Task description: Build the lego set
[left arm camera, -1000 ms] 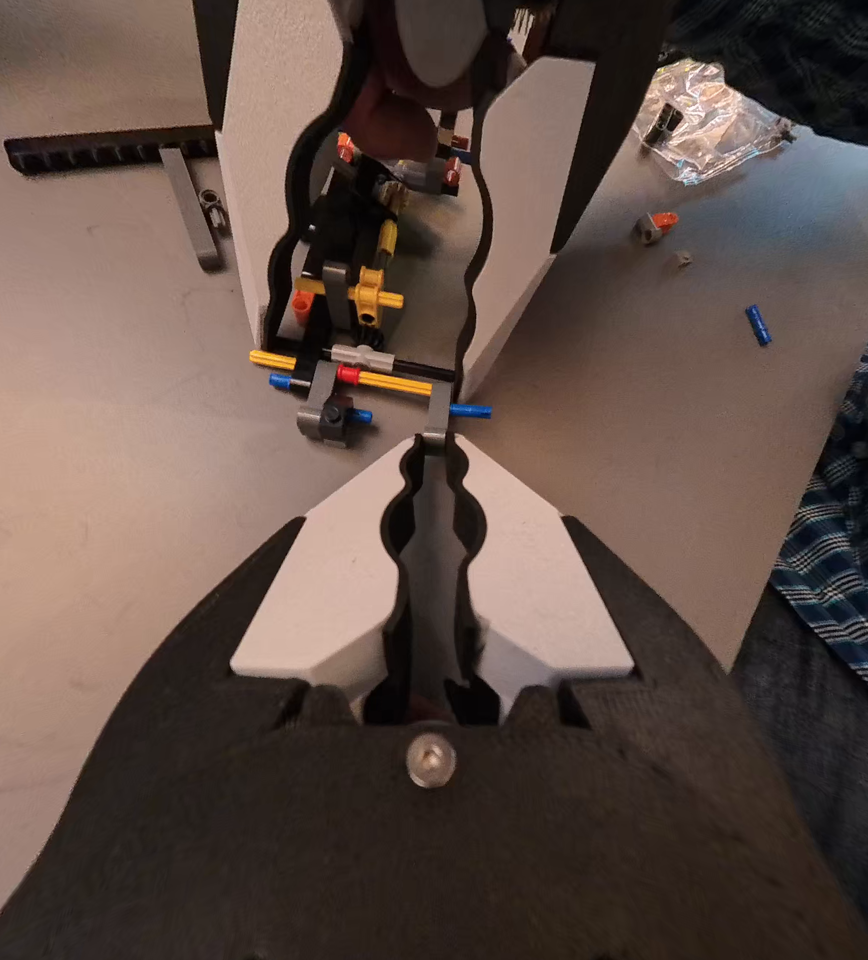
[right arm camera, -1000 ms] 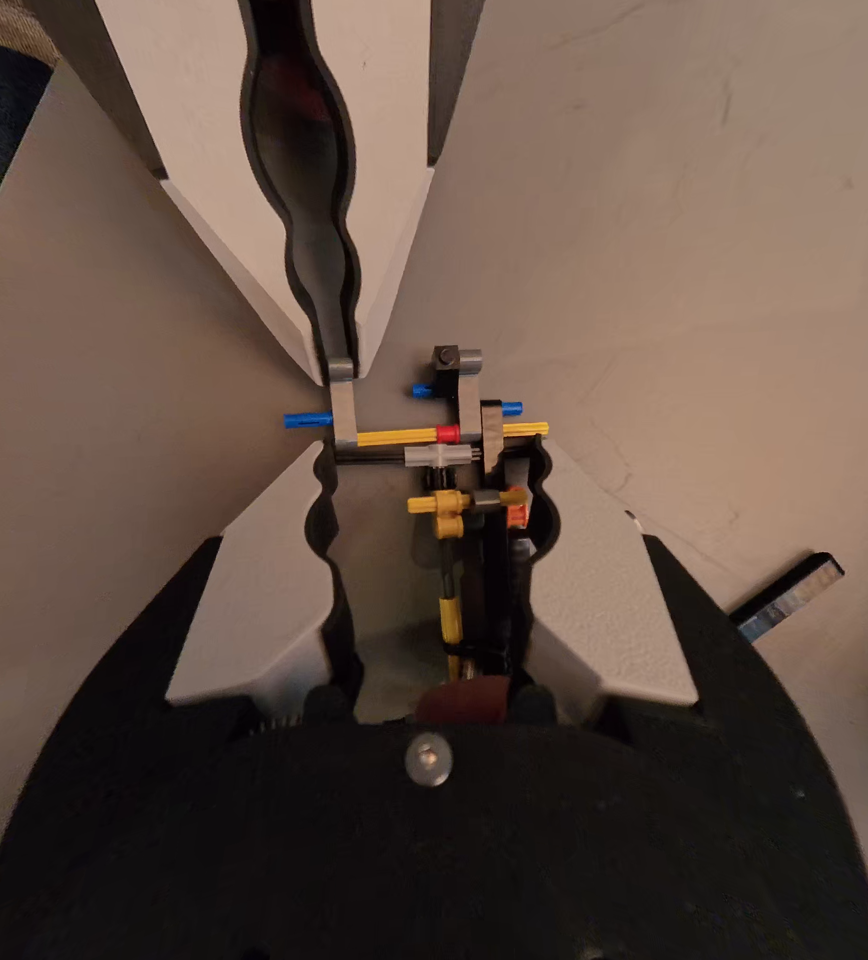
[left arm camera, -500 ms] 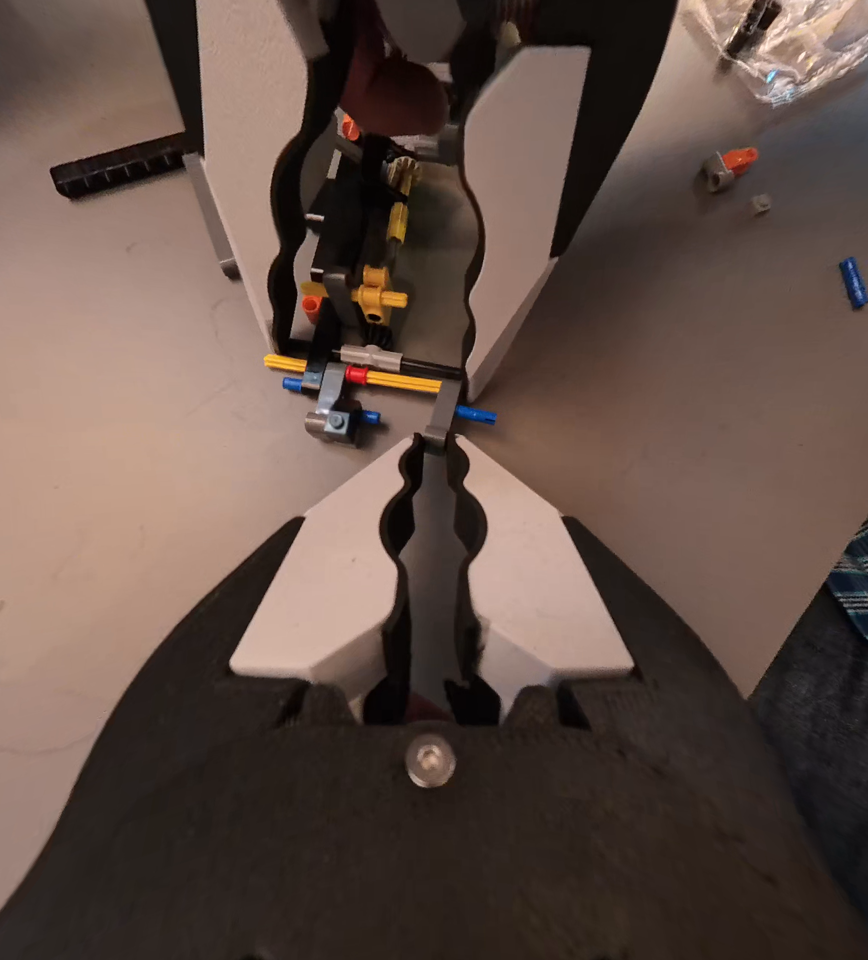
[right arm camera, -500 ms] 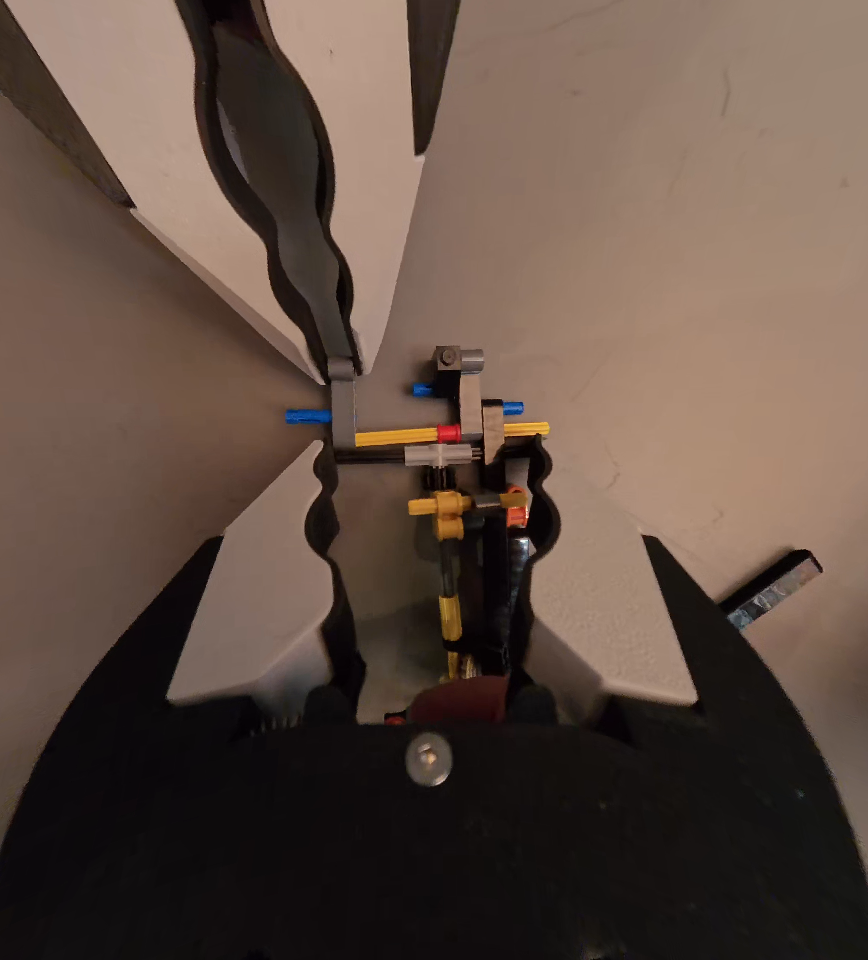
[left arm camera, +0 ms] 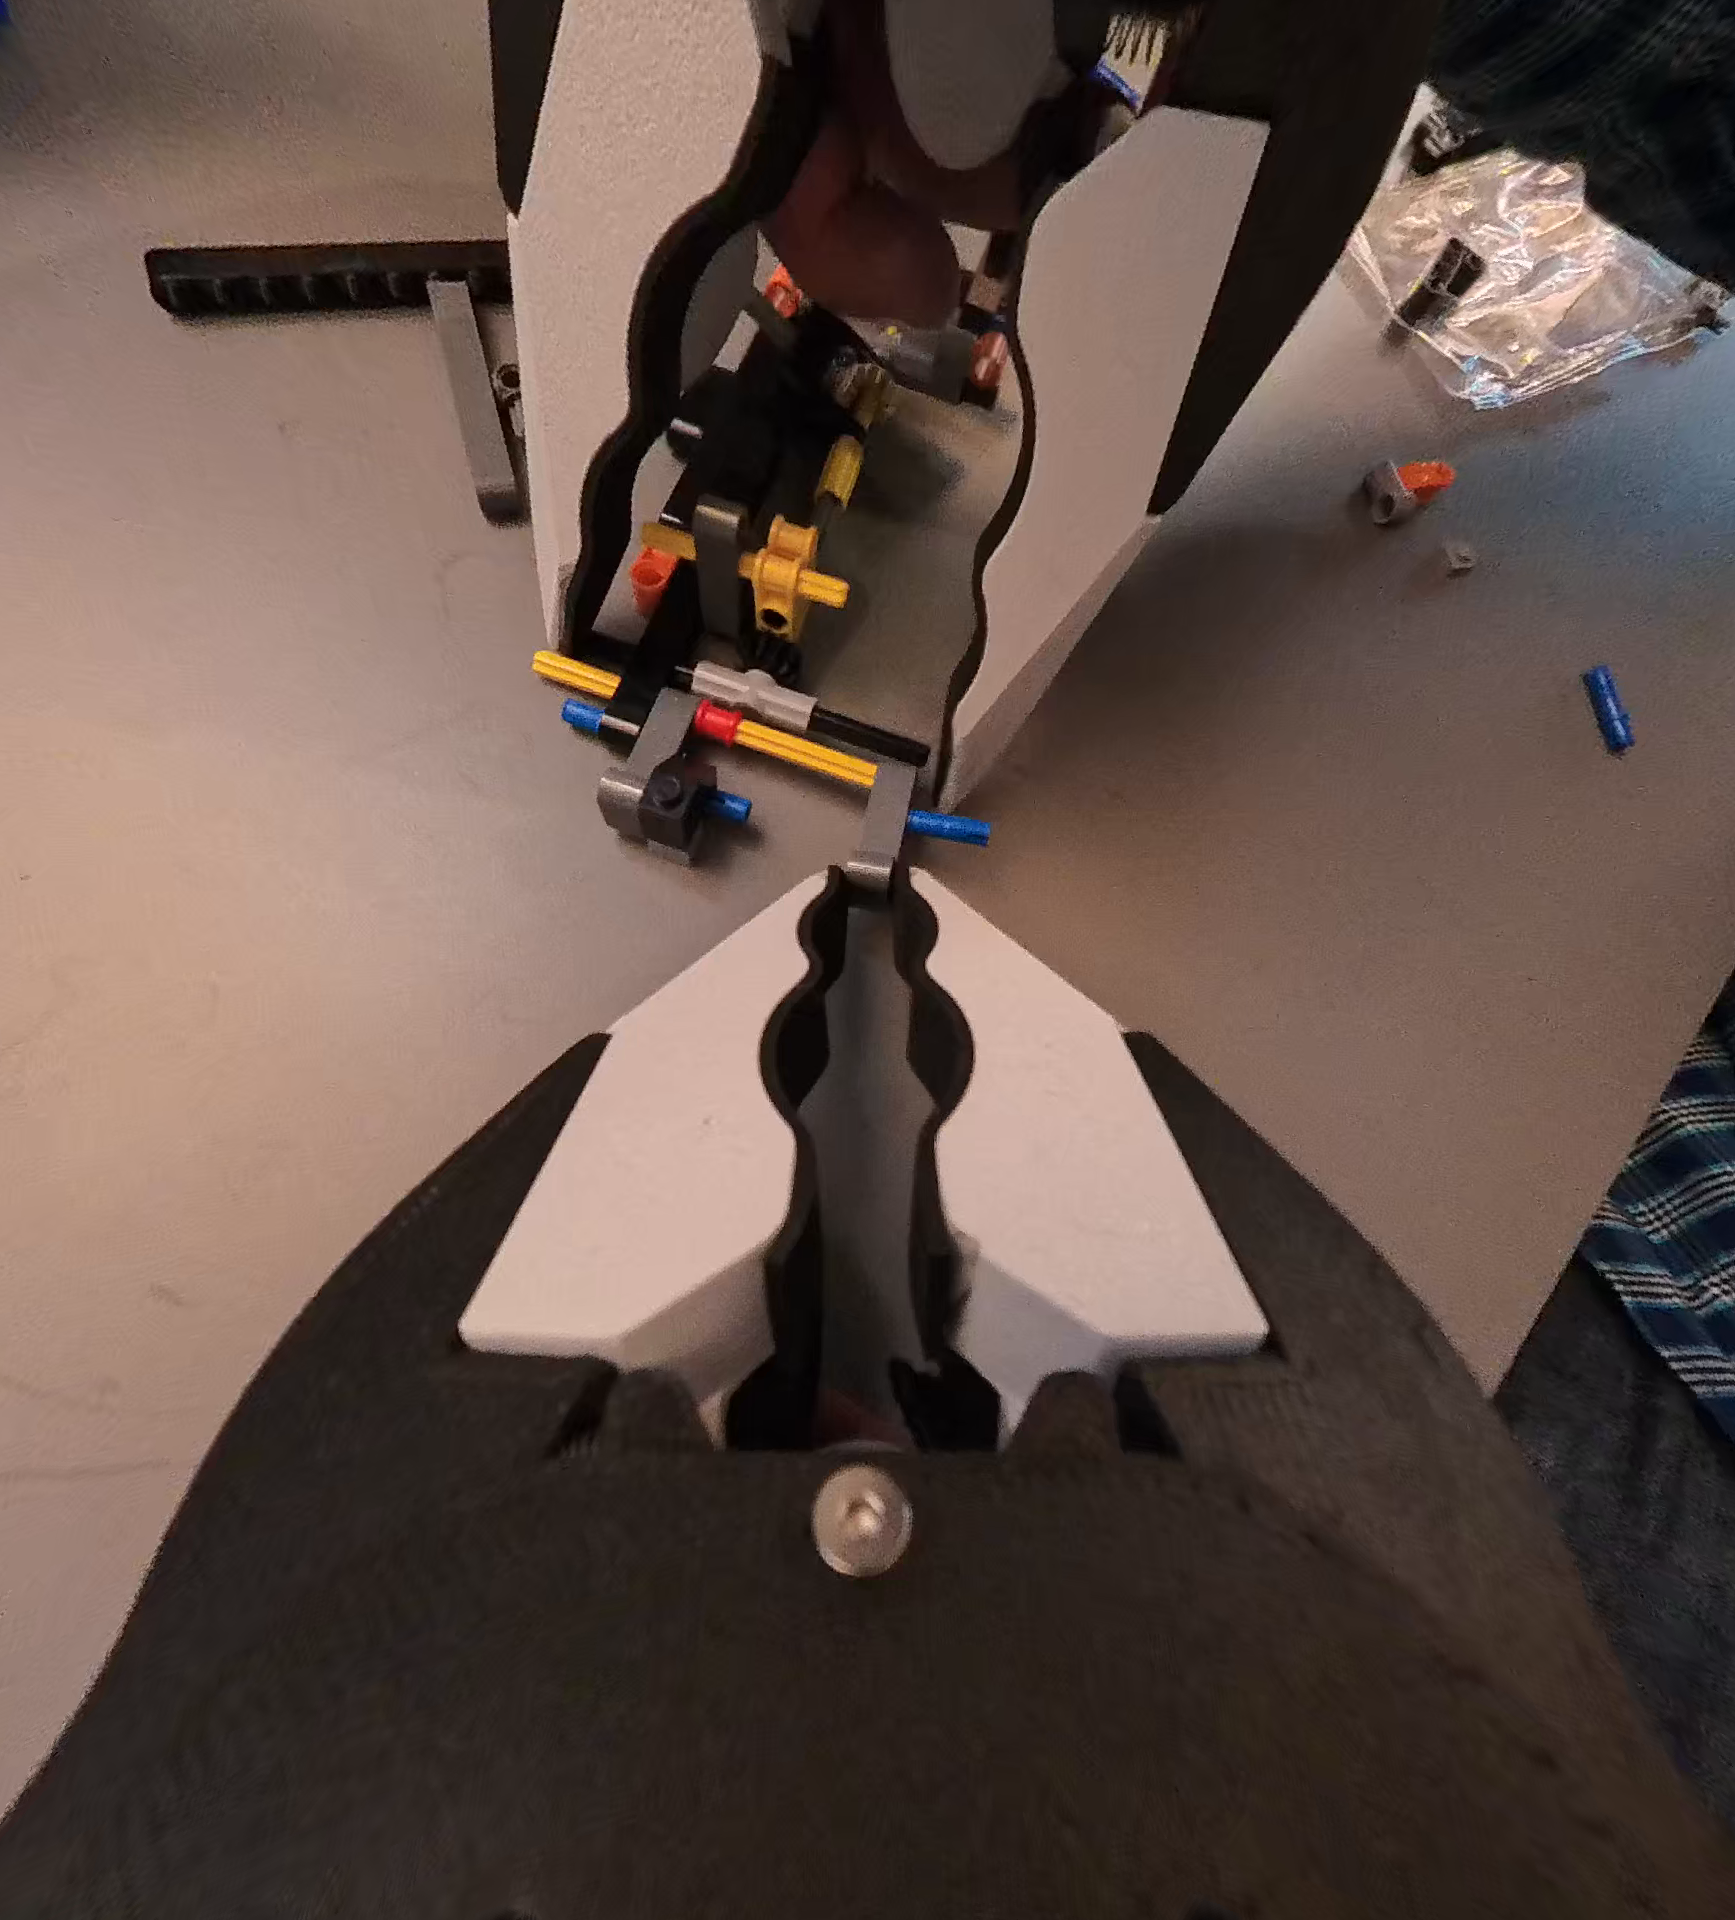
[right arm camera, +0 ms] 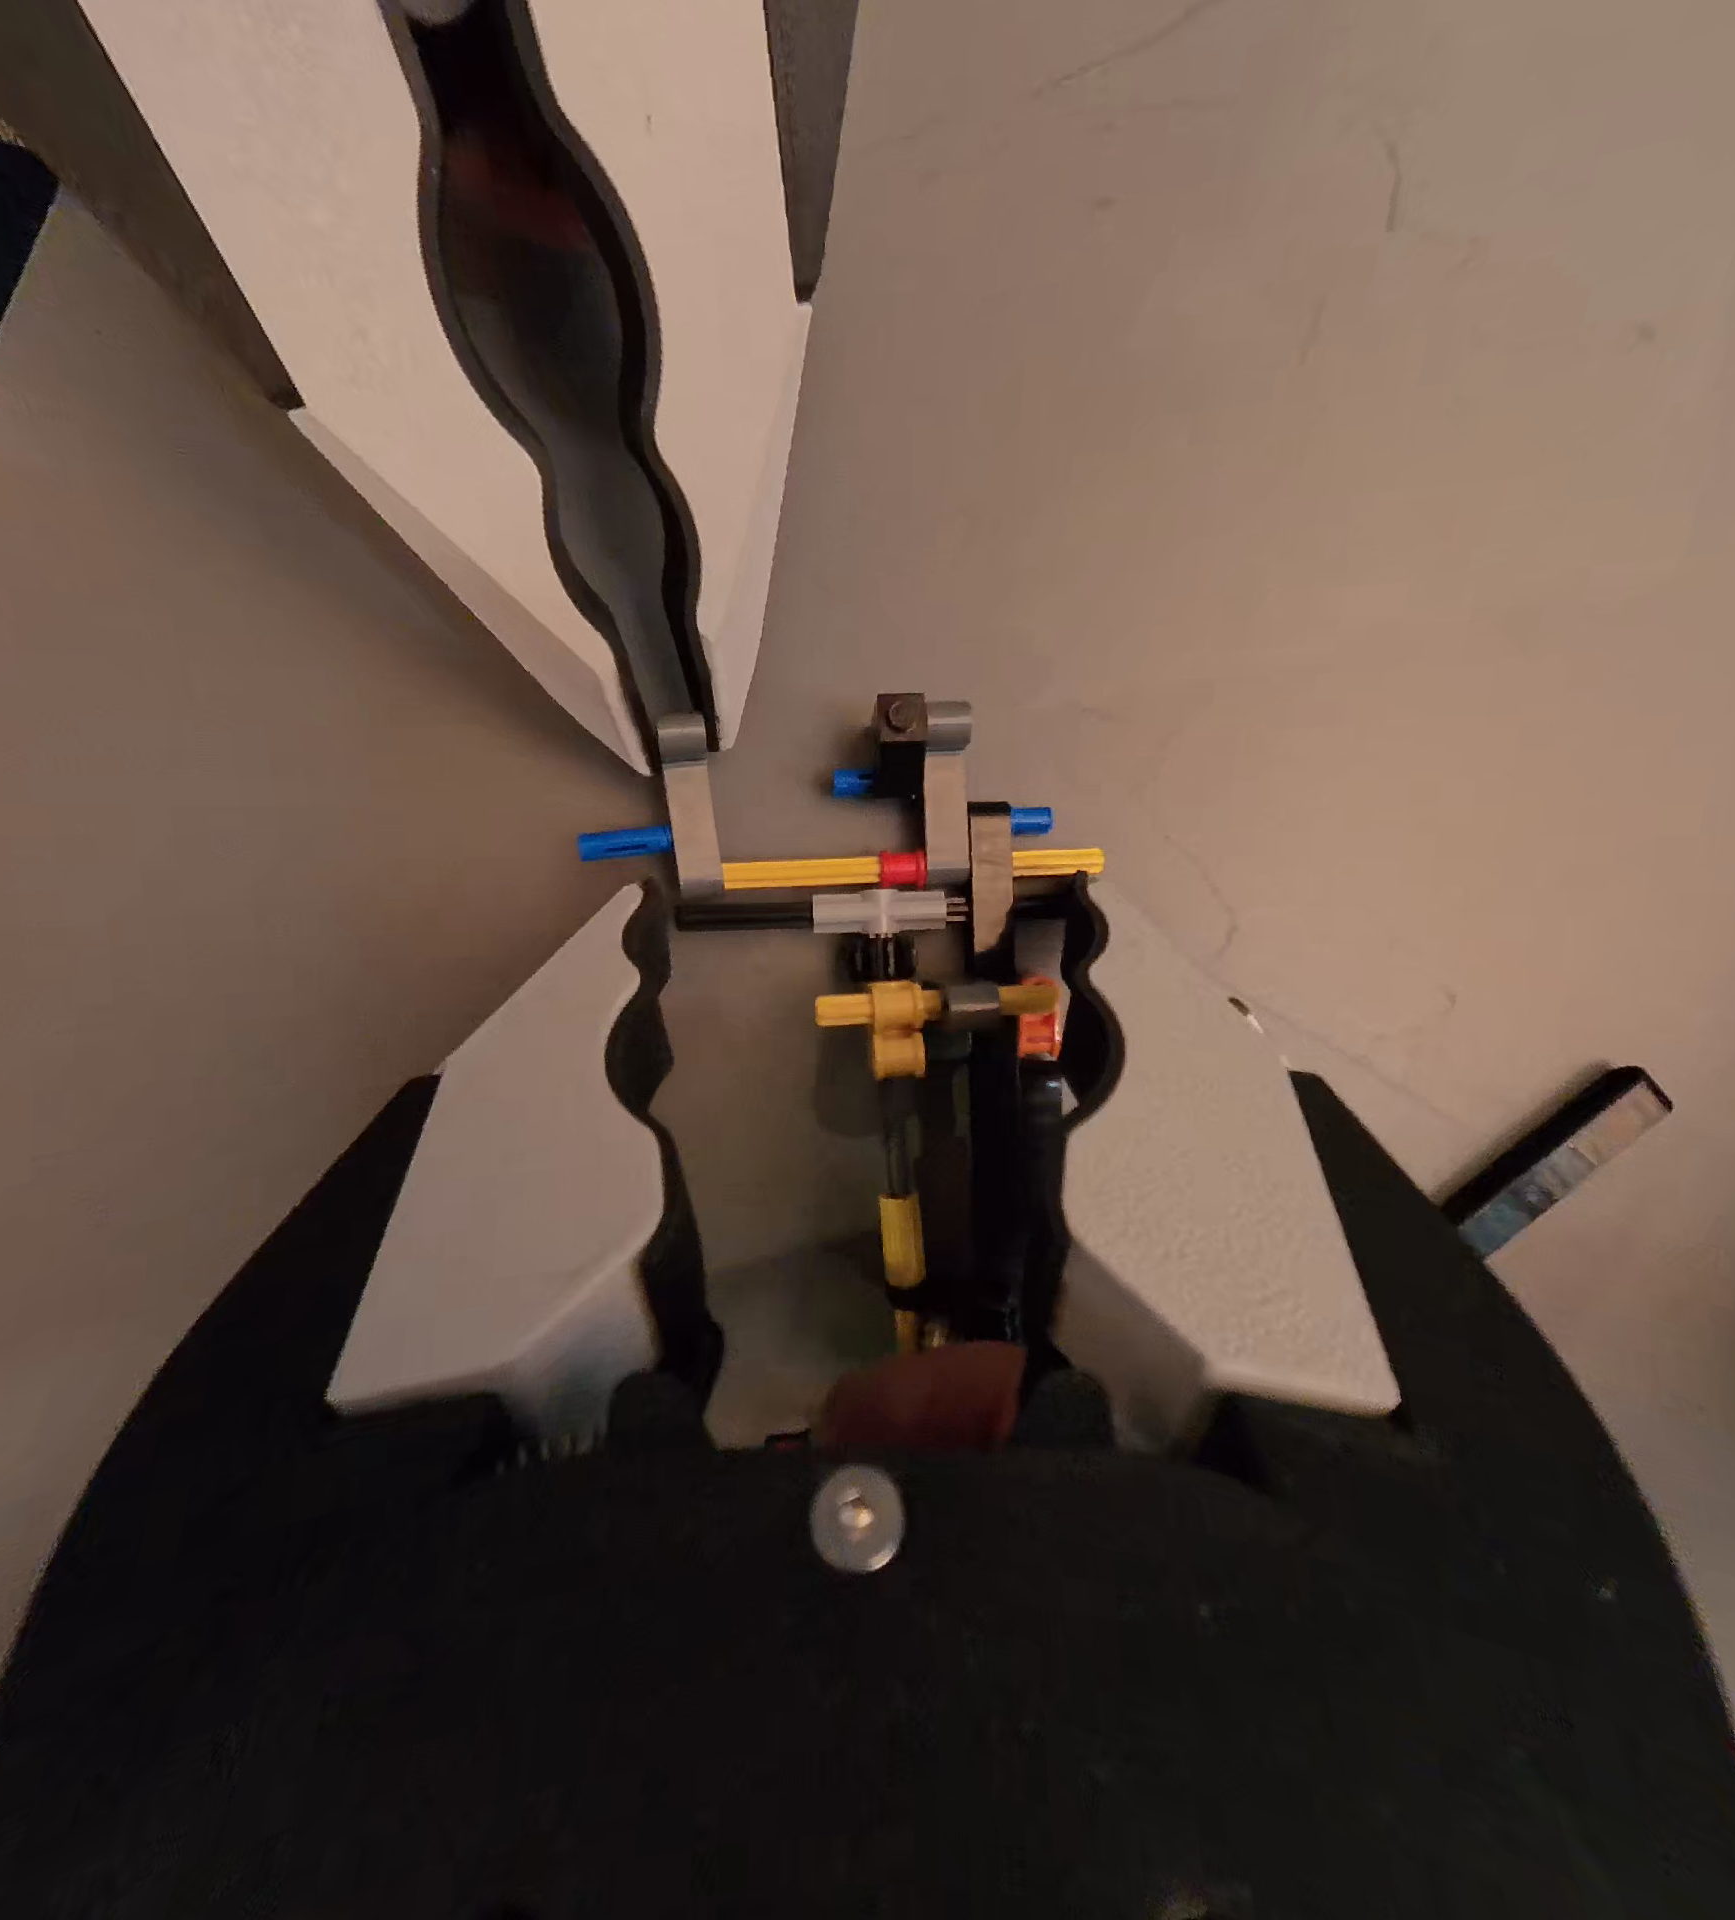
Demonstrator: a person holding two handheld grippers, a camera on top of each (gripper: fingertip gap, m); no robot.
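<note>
Your left gripper clamps the grey beam at the yellow axle; your right gripper clamps the model, mid-surface. Next, probably, press the beam squarely on.

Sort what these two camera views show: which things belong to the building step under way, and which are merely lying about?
In use:
- multicoloured Lego axle assembly
- grey lift-arm piece
- left gripper, shut on that piece
- right gripper, around the assembly

Lying about:
- crumpled clear plastic bag
- loose short blue pin
- small orange-and-grey connector
- long black toothed beam
</note>
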